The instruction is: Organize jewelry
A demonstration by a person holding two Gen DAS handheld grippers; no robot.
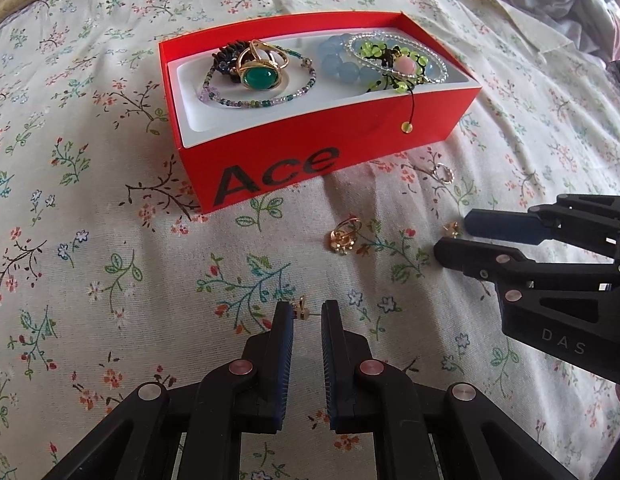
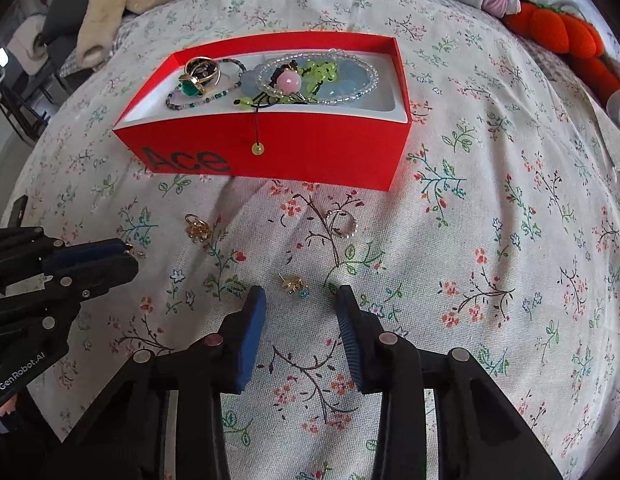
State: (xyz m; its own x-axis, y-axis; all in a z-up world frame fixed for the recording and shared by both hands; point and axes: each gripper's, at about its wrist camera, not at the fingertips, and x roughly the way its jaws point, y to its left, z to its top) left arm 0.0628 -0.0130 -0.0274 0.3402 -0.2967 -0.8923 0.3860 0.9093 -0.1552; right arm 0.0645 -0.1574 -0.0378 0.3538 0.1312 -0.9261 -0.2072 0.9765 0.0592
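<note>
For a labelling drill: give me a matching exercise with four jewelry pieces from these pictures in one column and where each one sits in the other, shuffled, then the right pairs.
Things:
1. green-stone ring
2. blue bead bracelet
3. silver ring
4. gold stud earring

Places:
A. at the left gripper's fingertips
B. red box, left compartment in the left wrist view
C. on the floral cloth, in front of the box
D. red box, right compartment in the left wrist view

Pairs: 1-B, 2-D, 3-C, 4-A

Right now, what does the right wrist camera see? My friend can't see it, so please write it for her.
The right gripper hangs open over a small gold earring on a flowery bedspread. Behind it, a red box holds bracelets and a green-stone ring. Two more rings lie loose, and the left gripper pinches a tiny gold piece.
</note>
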